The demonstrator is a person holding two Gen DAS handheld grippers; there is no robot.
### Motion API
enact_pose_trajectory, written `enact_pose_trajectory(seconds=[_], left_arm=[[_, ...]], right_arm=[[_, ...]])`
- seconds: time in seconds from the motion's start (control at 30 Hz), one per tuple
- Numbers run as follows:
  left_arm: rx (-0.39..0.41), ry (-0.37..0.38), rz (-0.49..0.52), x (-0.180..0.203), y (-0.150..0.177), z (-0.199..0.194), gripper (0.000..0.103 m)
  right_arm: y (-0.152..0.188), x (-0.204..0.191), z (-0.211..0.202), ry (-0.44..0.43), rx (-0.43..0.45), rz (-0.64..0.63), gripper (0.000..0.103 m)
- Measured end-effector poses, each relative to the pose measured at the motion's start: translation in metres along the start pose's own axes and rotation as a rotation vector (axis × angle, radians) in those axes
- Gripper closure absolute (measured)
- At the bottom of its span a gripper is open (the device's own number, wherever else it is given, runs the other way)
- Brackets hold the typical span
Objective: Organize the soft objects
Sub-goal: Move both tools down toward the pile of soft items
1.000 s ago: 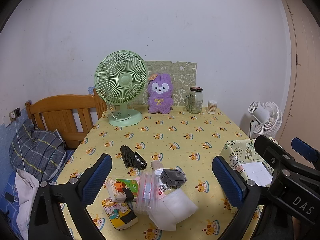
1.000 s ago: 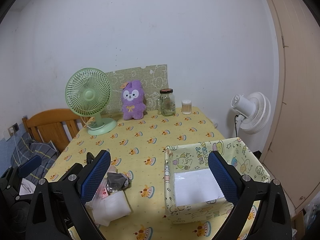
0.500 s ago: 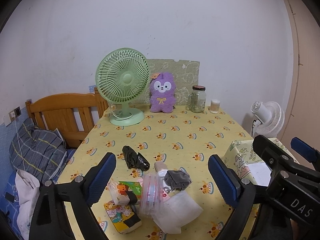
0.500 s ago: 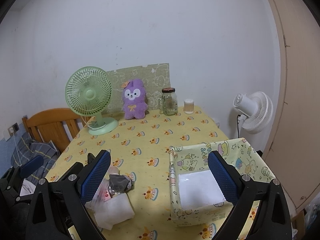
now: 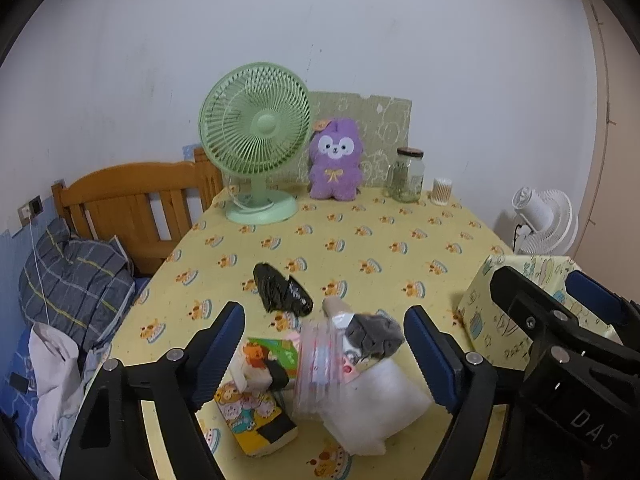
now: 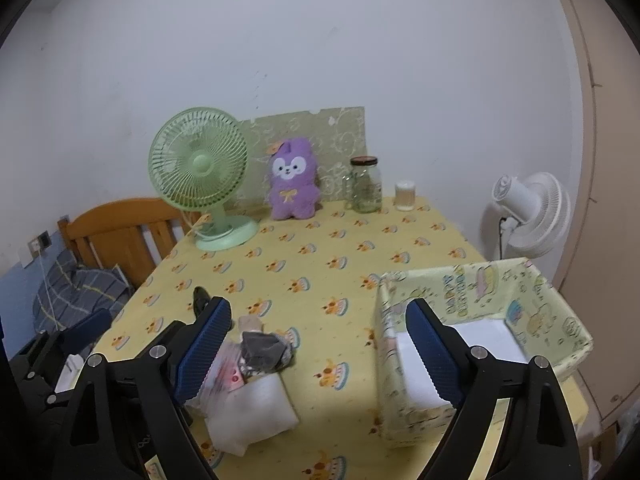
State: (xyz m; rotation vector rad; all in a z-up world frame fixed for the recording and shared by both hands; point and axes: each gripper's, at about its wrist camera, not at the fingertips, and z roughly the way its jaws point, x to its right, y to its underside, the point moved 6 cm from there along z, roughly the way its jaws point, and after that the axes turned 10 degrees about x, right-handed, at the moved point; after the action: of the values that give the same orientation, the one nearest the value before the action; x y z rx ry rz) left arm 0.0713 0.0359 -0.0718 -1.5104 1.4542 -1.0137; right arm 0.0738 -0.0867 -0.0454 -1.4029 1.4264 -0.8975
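Observation:
A heap of soft items lies on the near part of the yellow tablecloth: a white padded pack (image 5: 376, 404), a clear pouch (image 5: 320, 360), a grey folded cloth (image 5: 374, 336) and cartoon tissue packs (image 5: 256, 420). A black bundle (image 5: 282, 294) lies just behind them. My left gripper (image 5: 322, 332) hovers over the heap, its jaws closing, with the pads touching nothing. My right gripper (image 6: 318, 320) hangs between the heap (image 6: 256, 400) and the cartoon-print fabric box (image 6: 552, 304). Its jaws are closing too, with nothing between them.
At the table's far edge stand a green fan (image 5: 256, 140), a purple plush (image 5: 336, 164), a glass jar (image 5: 408, 174) and a small swab tub (image 5: 442, 191). A wooden bed frame (image 5: 132, 196) and plaid bedding are left. A white floor fan (image 6: 528, 212) is right.
Both grippers have come forward and down toward the table. The jaws of each have narrowed, the left more than the right.

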Motion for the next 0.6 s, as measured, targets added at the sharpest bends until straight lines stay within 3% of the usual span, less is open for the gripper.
enact_pose_trajectory(seconds=[0.6], left_arm=[[-0.091,0.011,0.003,-0.015,0.047,0.02,0.021]], right_arm=[[0.046,-0.036,0.026,-0.091,-0.091,-0.031,0.016]])
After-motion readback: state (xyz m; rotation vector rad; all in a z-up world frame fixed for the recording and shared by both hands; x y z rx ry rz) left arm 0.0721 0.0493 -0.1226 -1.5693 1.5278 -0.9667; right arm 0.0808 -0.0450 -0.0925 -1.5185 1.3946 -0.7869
